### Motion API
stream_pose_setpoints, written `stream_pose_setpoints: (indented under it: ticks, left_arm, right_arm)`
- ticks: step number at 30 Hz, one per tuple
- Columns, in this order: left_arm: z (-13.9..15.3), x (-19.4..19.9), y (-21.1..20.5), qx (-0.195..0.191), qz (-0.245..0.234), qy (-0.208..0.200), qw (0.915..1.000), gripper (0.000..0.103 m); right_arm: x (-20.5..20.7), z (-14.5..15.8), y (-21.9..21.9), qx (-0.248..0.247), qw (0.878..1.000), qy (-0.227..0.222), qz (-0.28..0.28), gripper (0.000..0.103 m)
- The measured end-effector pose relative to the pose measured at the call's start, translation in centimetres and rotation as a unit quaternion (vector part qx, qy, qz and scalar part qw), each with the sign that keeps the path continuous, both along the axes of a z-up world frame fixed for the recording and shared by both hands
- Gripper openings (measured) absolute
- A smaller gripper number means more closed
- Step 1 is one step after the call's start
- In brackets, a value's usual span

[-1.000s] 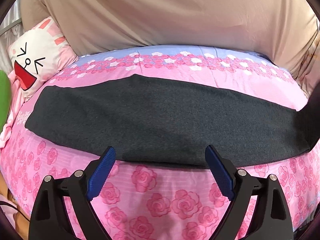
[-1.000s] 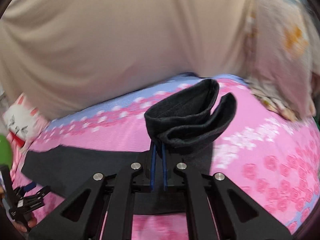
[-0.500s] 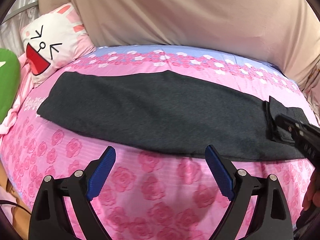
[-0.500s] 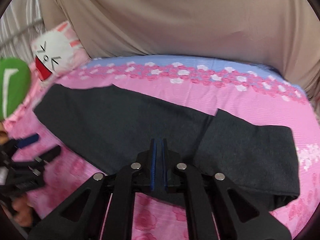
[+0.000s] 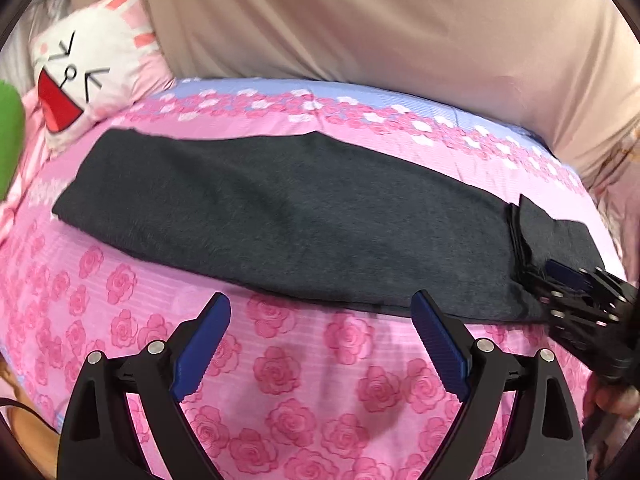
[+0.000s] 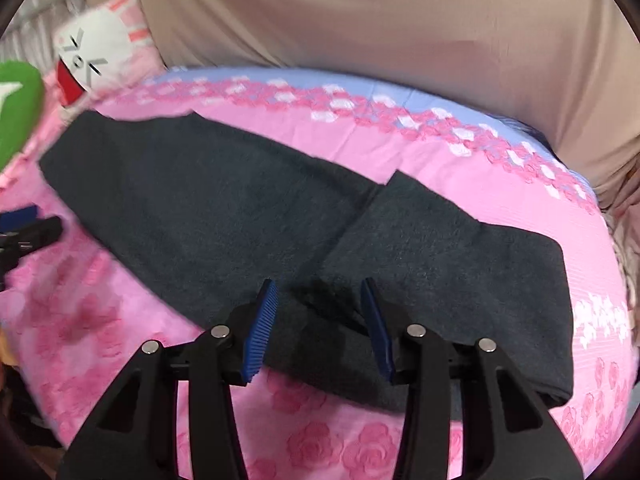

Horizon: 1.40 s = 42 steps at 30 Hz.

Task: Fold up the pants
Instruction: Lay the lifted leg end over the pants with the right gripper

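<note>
Pants (image 6: pixel 304 240) on bed (image 5: pixel 320 380), end folded | right gripper (image 6: pixel 318 320) jaws released | left gripper (image 5: pixel 320 344) released | next: grasp far end evenly.

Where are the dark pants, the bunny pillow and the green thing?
dark pants (image 5: pixel 300 216), left wrist view, middle of the cloth.
bunny pillow (image 5: pixel 88 68), left wrist view, its face.
green thing (image 6: pixel 16 112), right wrist view, its middle.

text: none legible | pillow (image 5: pixel 86 66): drawn cartoon face only; no lettering
</note>
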<state>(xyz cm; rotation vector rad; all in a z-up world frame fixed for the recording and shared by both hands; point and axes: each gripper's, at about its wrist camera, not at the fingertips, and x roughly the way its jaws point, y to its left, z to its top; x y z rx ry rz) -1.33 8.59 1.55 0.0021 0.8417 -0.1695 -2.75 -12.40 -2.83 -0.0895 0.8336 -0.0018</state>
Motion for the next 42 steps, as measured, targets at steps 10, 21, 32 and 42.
stream_pose_setpoints:
  ticks: [10, 21, 32, 42]
  left_arm:
    - [0.3, -0.4, -3.2, 0.027, -0.044, -0.007, 0.9986, 0.089]
    - [0.0, -0.5, -3.4, 0.041, -0.052, -0.014, 0.9977, 0.089]
    - [-0.6, 0.1, -0.1, 0.039, -0.012, -0.002, 0.9992, 0.089]
    - [-0.7, 0.4, 1.6, 0.023, 0.001, 0.000, 0.9997, 0.089]
  right_arm:
    - [-0.2, -0.8, -2.3, 0.064, 0.997, -0.008, -0.044, 0.015]
    - [-0.5, 7.5, -1.6, 0.184, 0.978, -0.099, -0.008, 0.014]
    - [3.2, -0.8, 4.6, 0.180, 0.983, 0.000, 0.024, 0.014]
    - [3.0, 4.8, 7.4, 0.168, 0.982, -0.055, 0.067, 0.015]
